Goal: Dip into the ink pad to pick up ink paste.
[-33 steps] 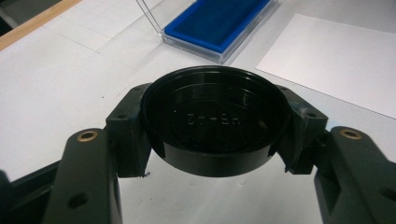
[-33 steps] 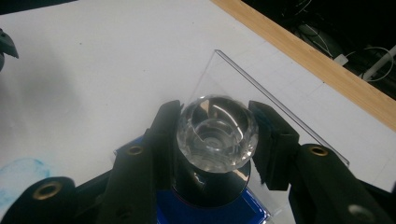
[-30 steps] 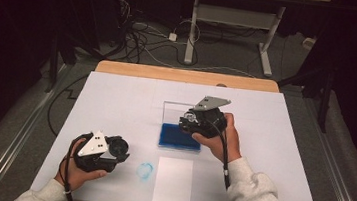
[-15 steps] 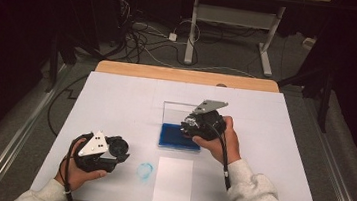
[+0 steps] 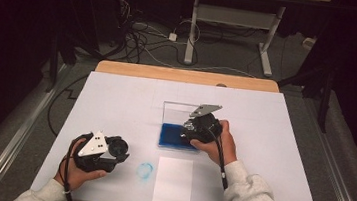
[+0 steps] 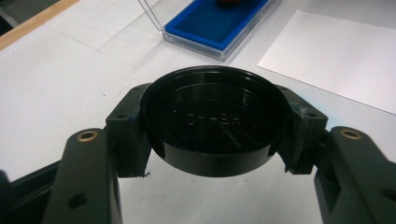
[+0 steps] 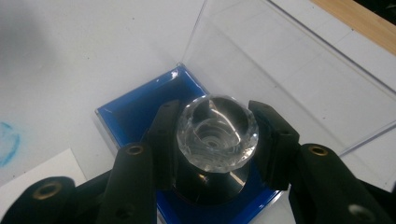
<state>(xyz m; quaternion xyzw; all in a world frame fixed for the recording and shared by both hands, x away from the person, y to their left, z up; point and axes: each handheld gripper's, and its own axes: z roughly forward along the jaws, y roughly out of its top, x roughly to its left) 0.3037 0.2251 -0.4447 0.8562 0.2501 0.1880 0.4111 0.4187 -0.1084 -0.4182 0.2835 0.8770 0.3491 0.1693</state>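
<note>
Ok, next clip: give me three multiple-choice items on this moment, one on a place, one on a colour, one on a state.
1. Where is the white sheet of paper?
A. near the table's front edge, in front of the clear case
B. inside the case
C. on the floor

2. What colour is the pad inside the case?
A. red
B. blue
C. green

3. What is the left hand-held gripper doing?
A. open, holding nothing
B. shut on a round black cap
C. shut on the paper

Answers: 1 A, the high view shows it nearer the person than the case. 2 B, both gripper views show blue. 3 B, the jaws press the cap's two sides.
</note>
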